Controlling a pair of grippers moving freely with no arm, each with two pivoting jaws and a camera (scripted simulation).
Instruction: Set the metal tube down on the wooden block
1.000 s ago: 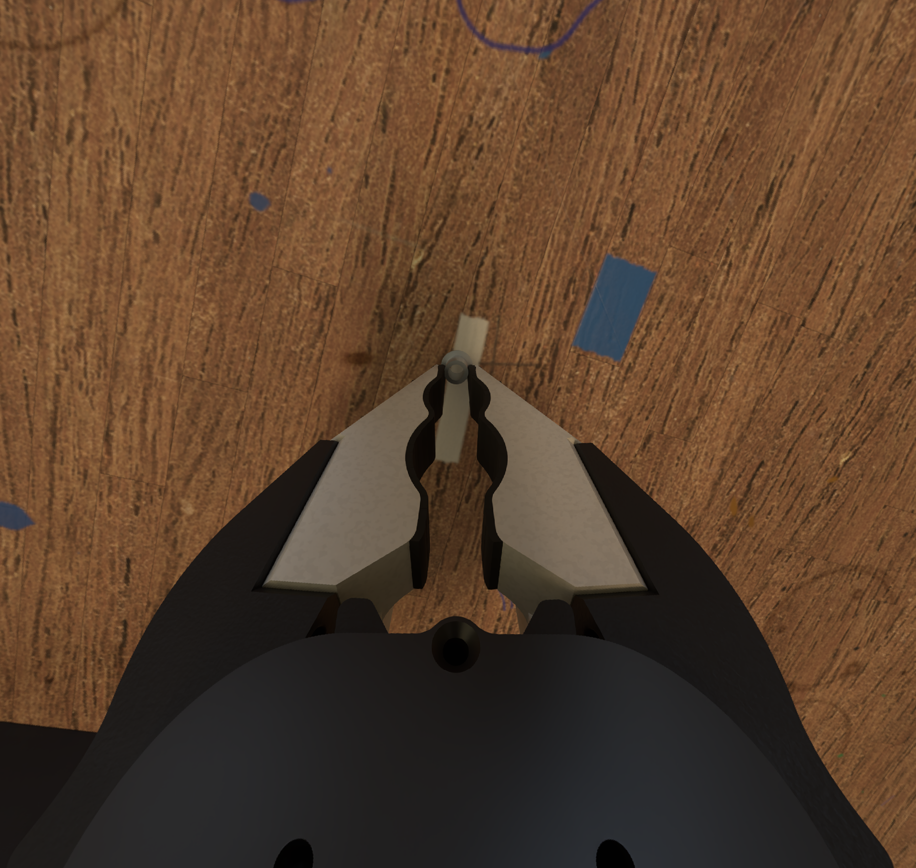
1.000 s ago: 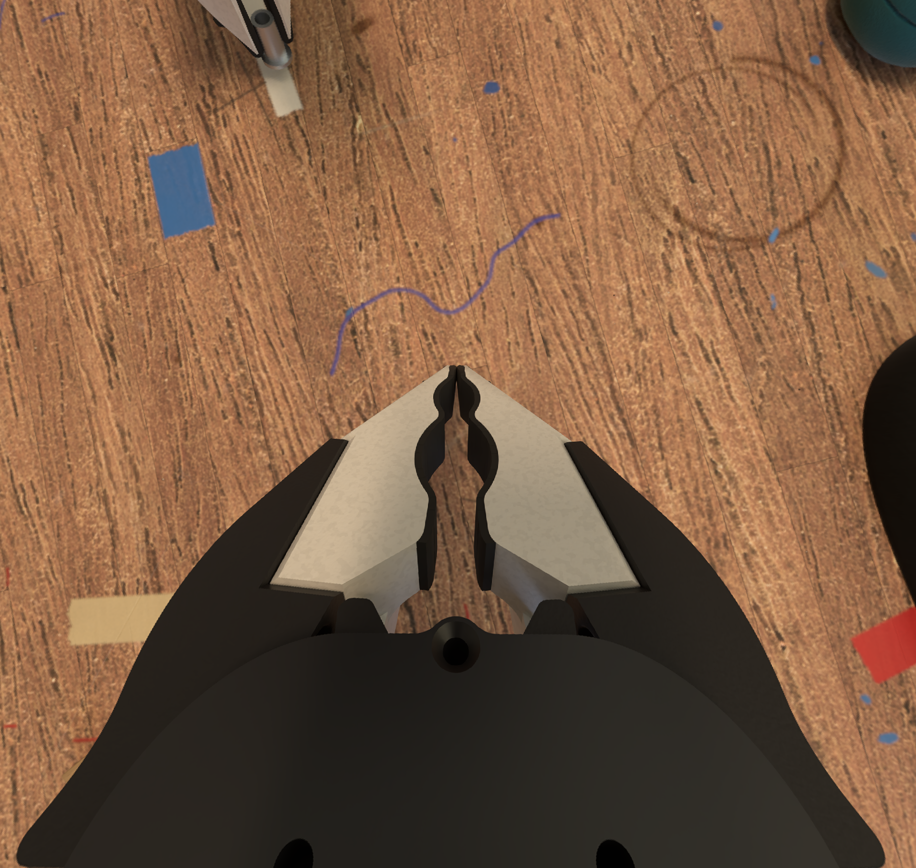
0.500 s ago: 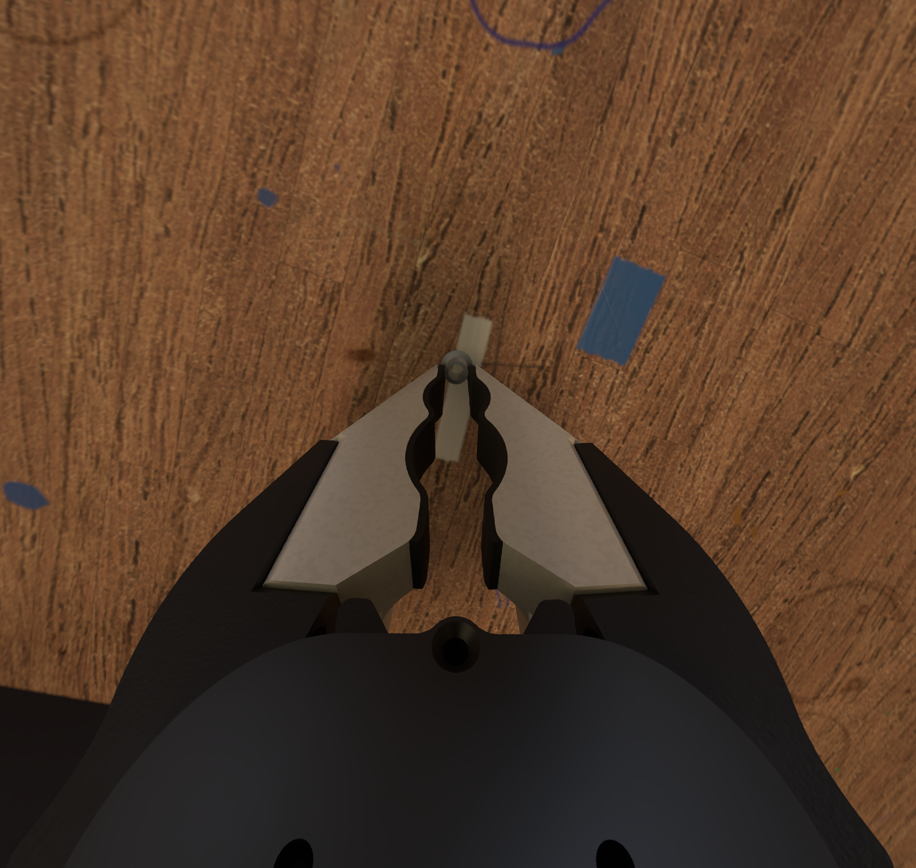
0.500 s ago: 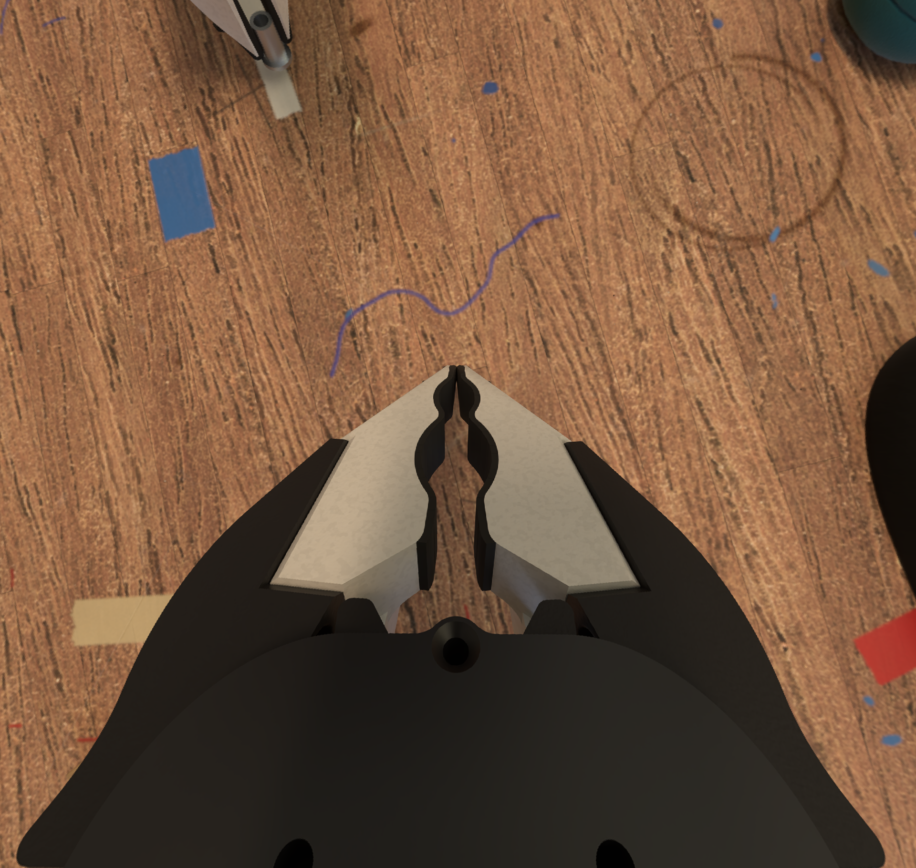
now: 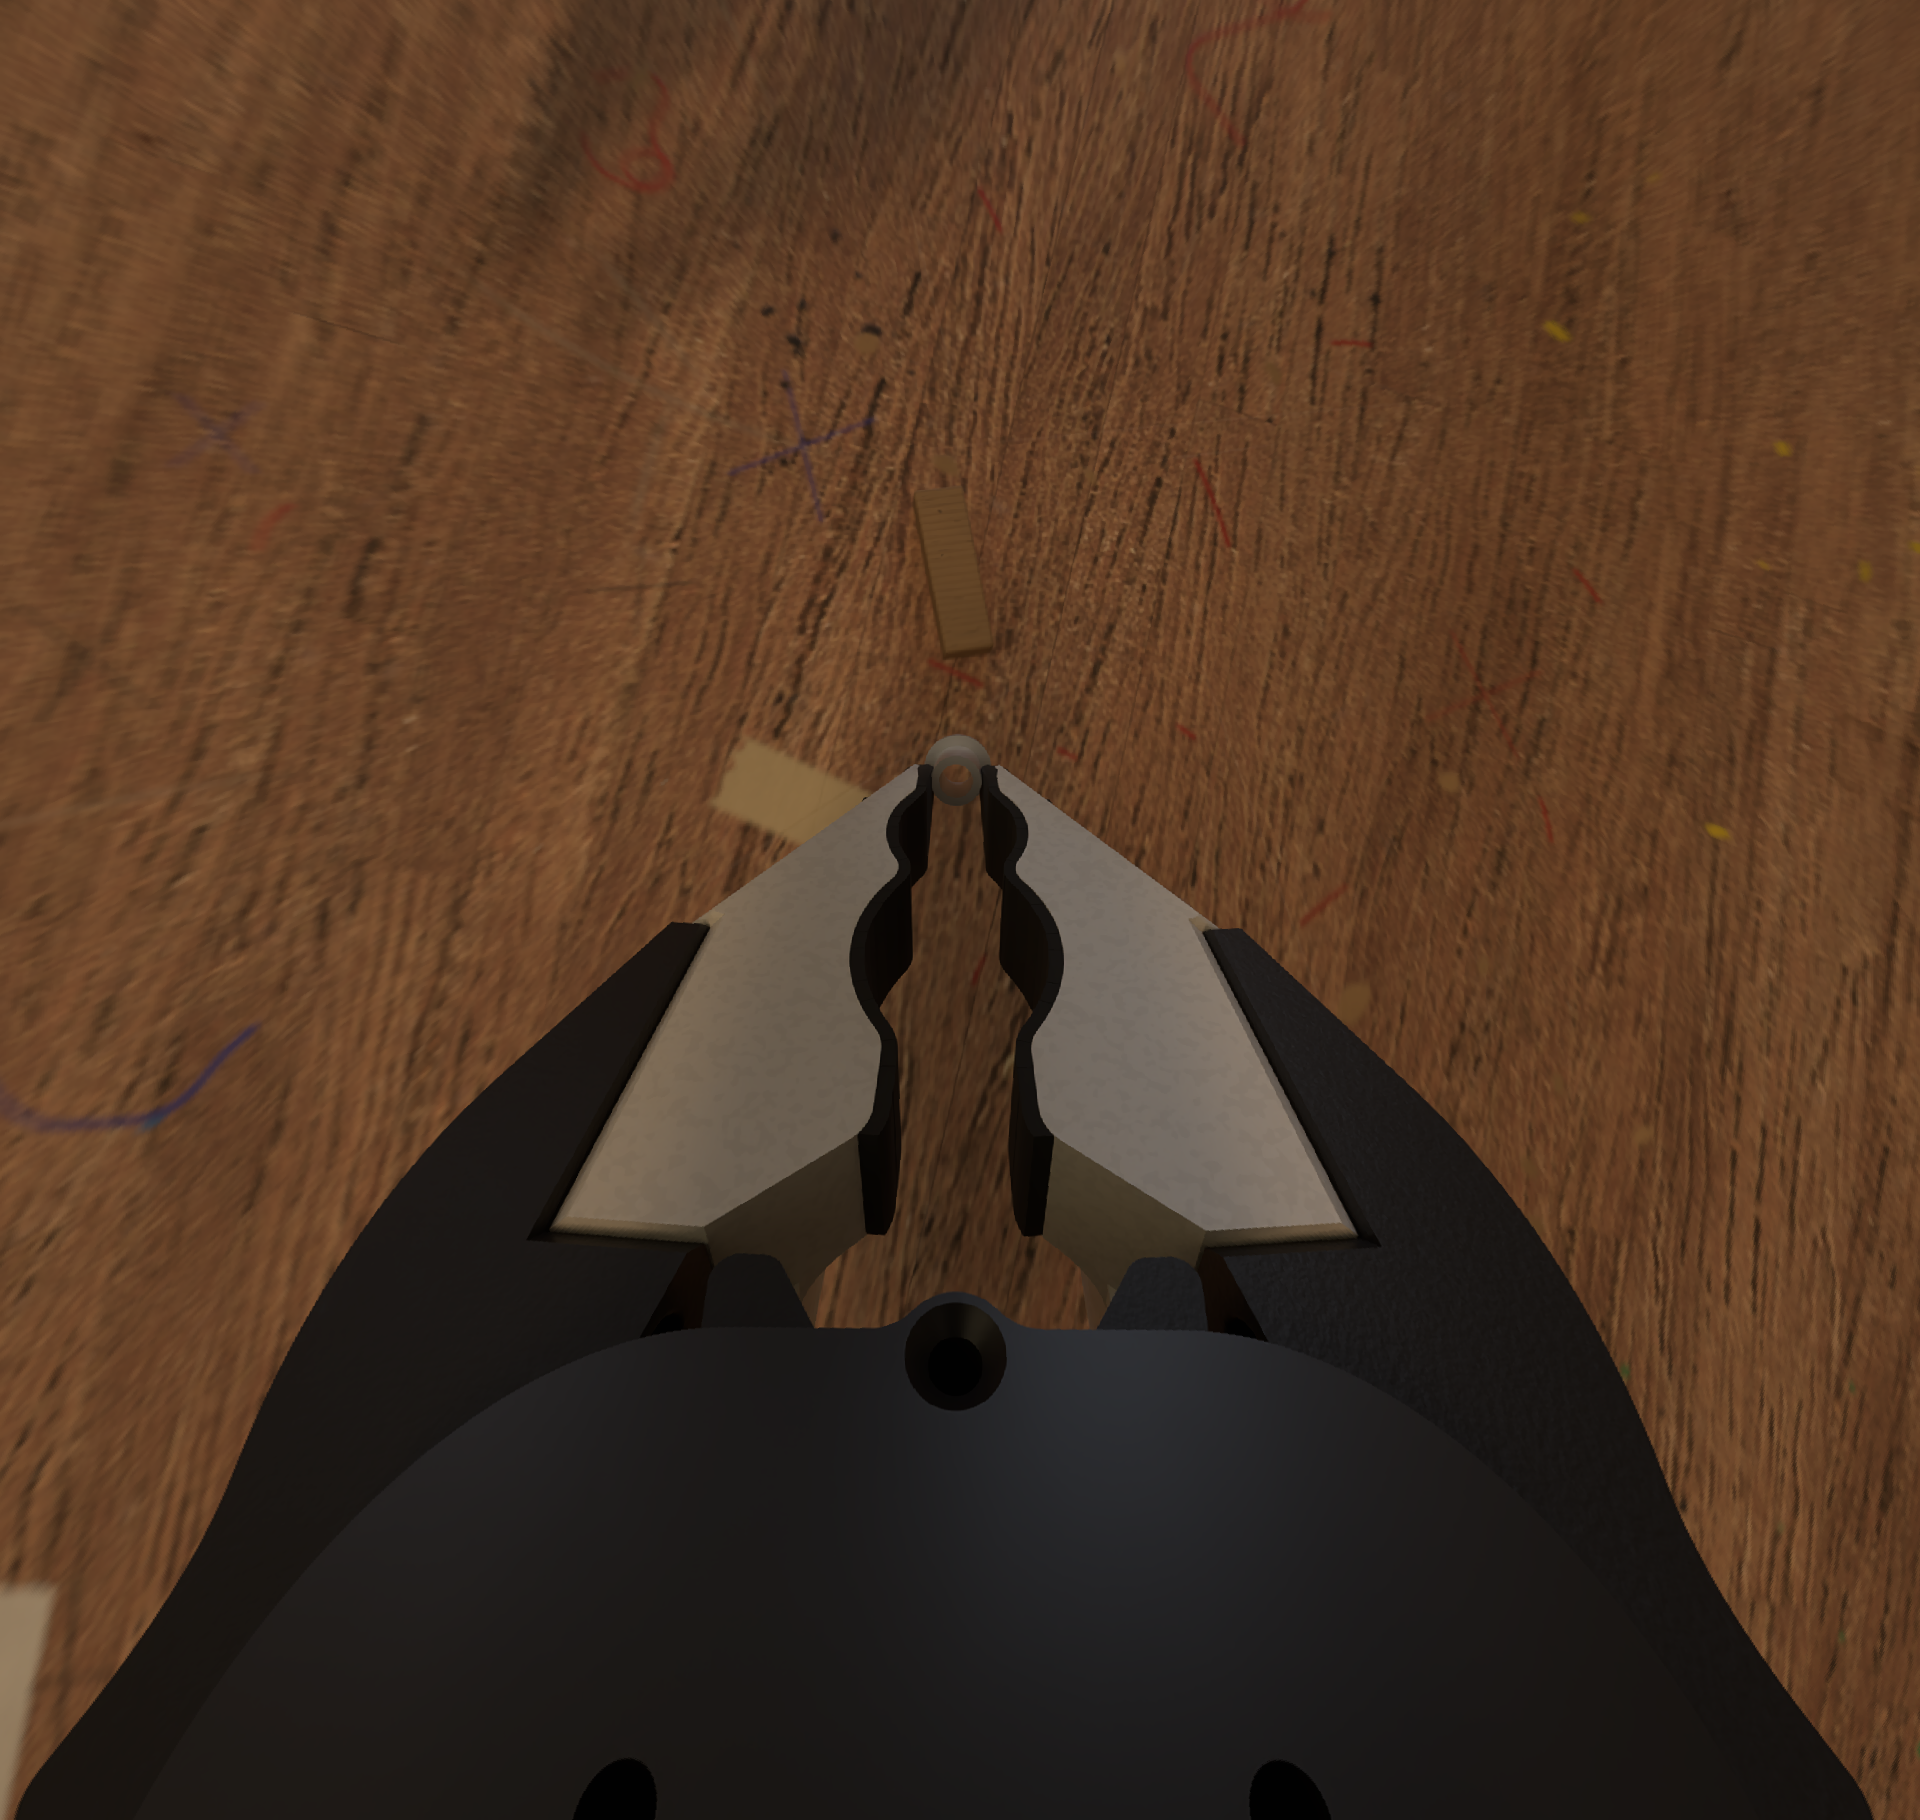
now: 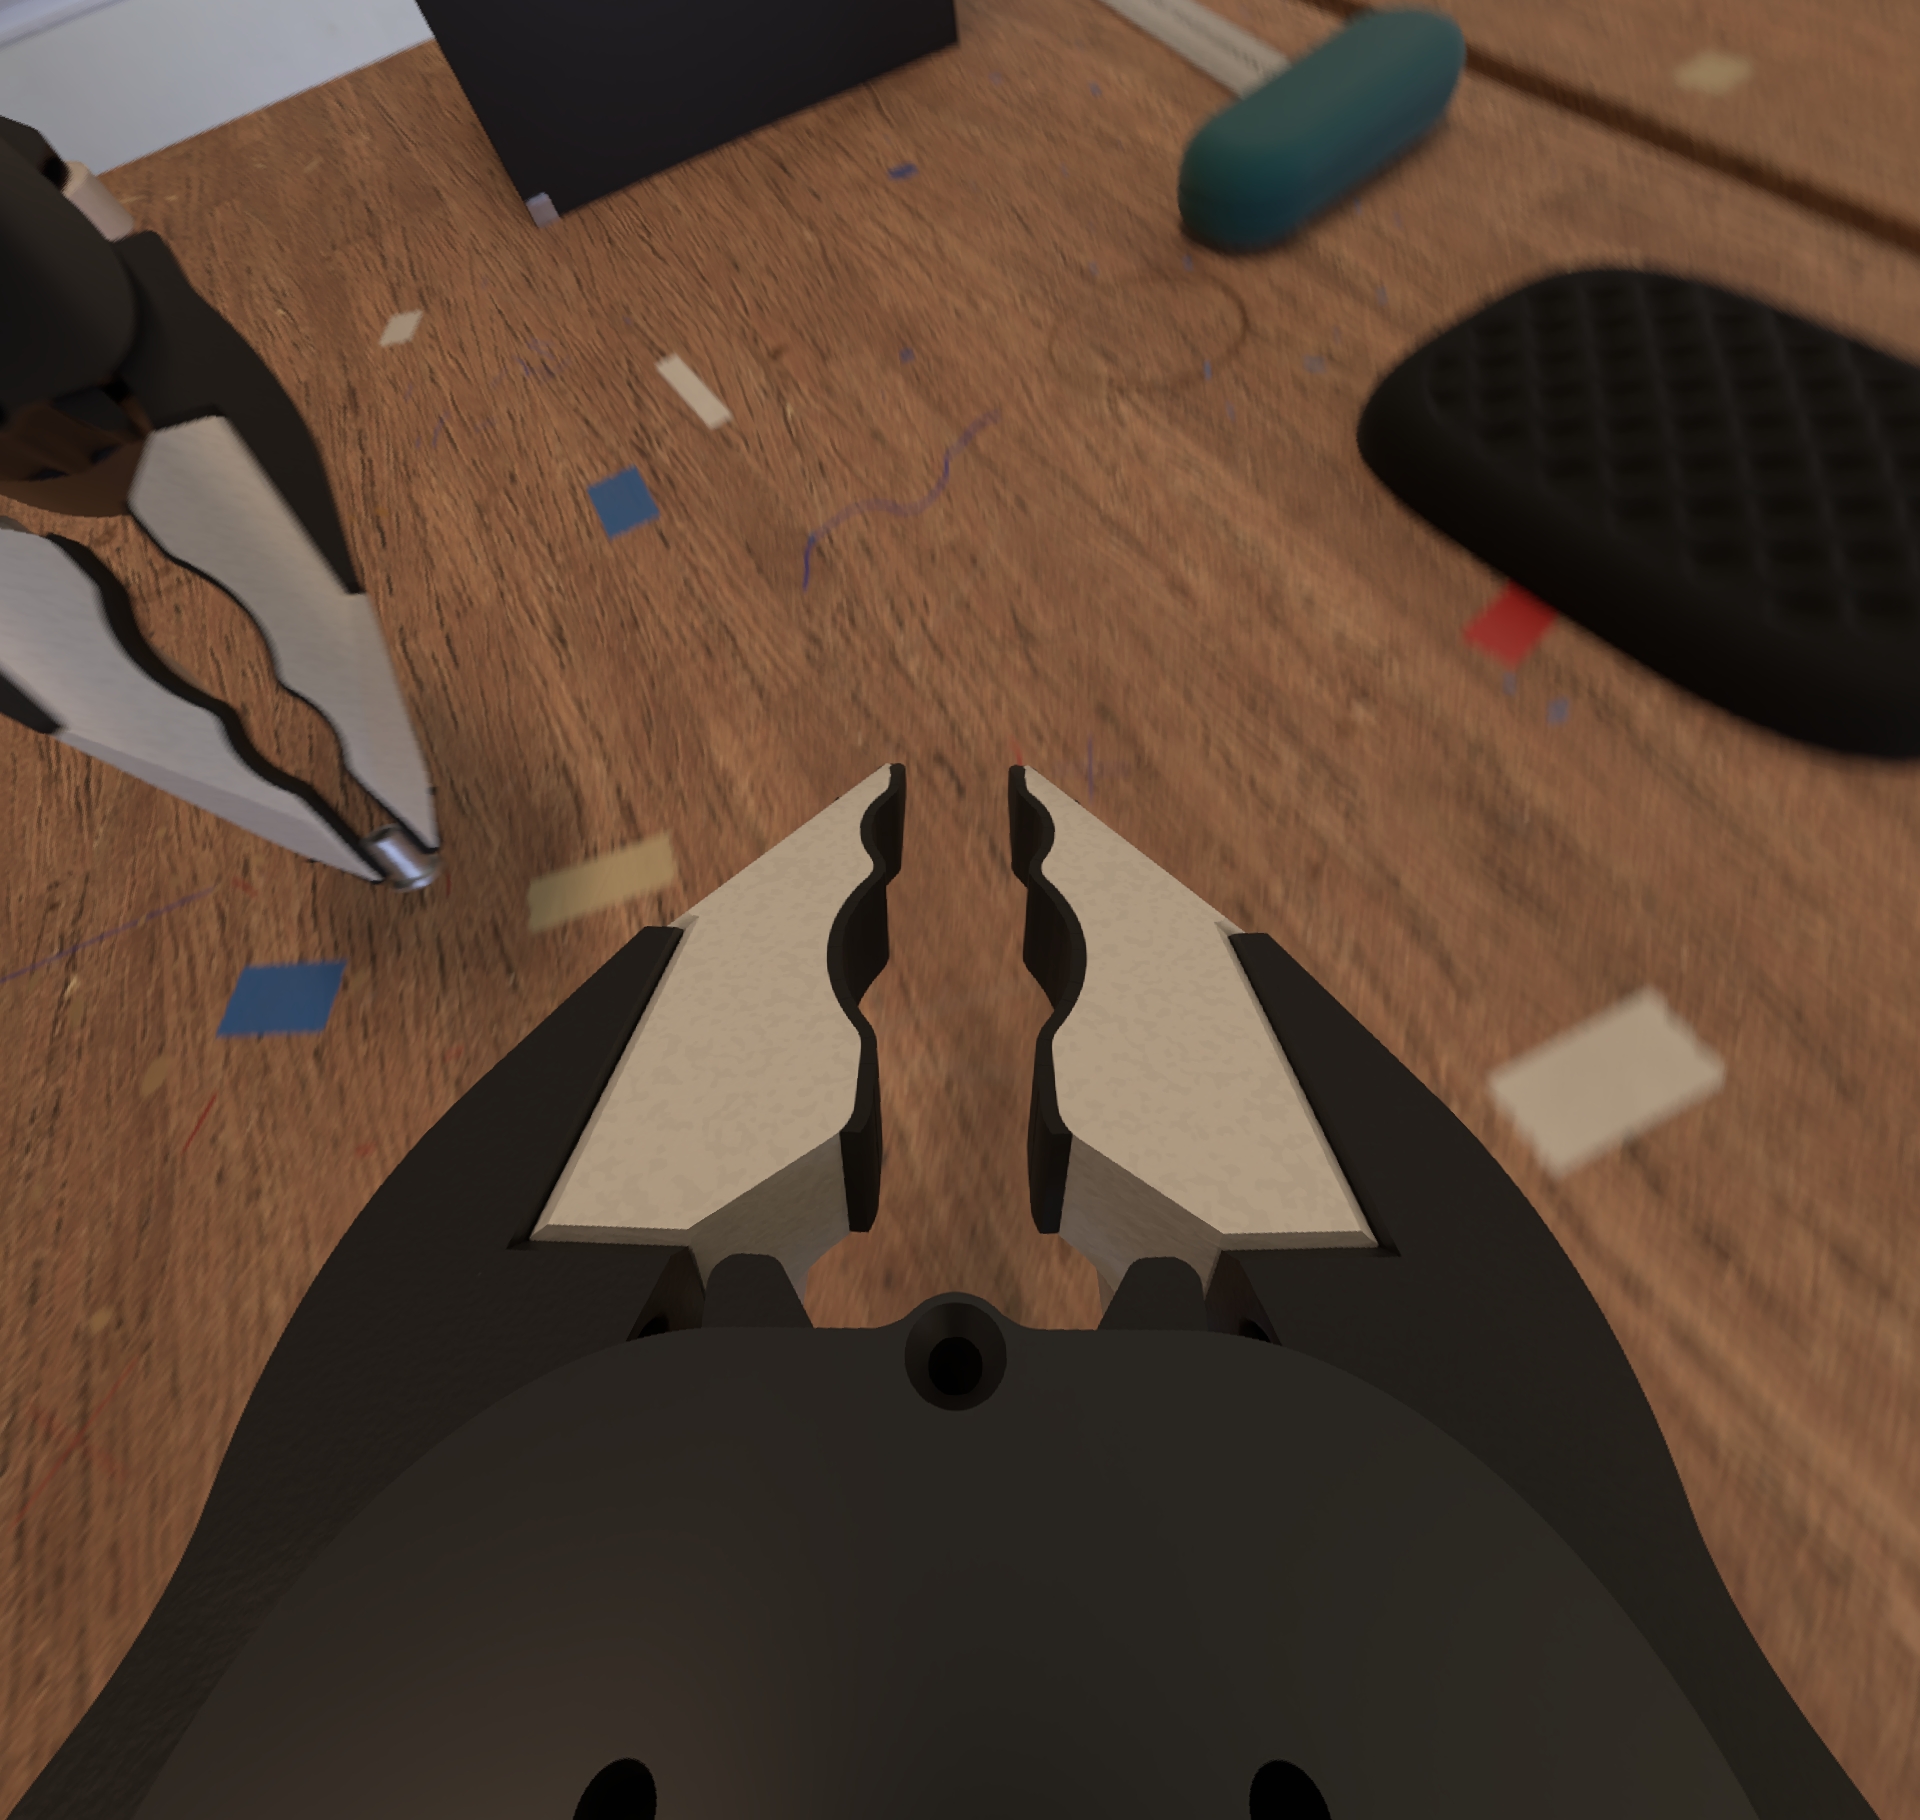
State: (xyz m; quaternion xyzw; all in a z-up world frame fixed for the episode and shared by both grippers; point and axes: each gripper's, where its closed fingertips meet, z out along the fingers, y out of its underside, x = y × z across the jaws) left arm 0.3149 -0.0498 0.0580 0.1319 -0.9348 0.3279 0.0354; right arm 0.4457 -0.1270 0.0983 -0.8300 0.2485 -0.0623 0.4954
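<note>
In the left wrist view my left gripper (image 5: 956,785) is shut on the small metal tube (image 5: 954,769), held end-on at the fingertips above the table. The wooden block (image 5: 954,573), a small tan bar, lies flat on the table just ahead of the tips. In the right wrist view my right gripper (image 6: 956,778) is open and empty above the table. The left gripper (image 6: 387,843) shows there at the left, with the tube (image 6: 410,862) pinched at its tips. The block does not show in that view.
A black box (image 6: 675,35) stands at the back. A teal oblong object (image 6: 1320,129) and a pale ruler (image 6: 1153,4) lie at the back right. A black textured pad (image 6: 1662,503) lies to the right. Flat tape patches dot the wooden table (image 6: 1143,627).
My left gripper has lifted the tube and carried it away from the pale tape strip; the wooden block is now ahead. My right gripper has opened and now looks forward across the table.
</note>
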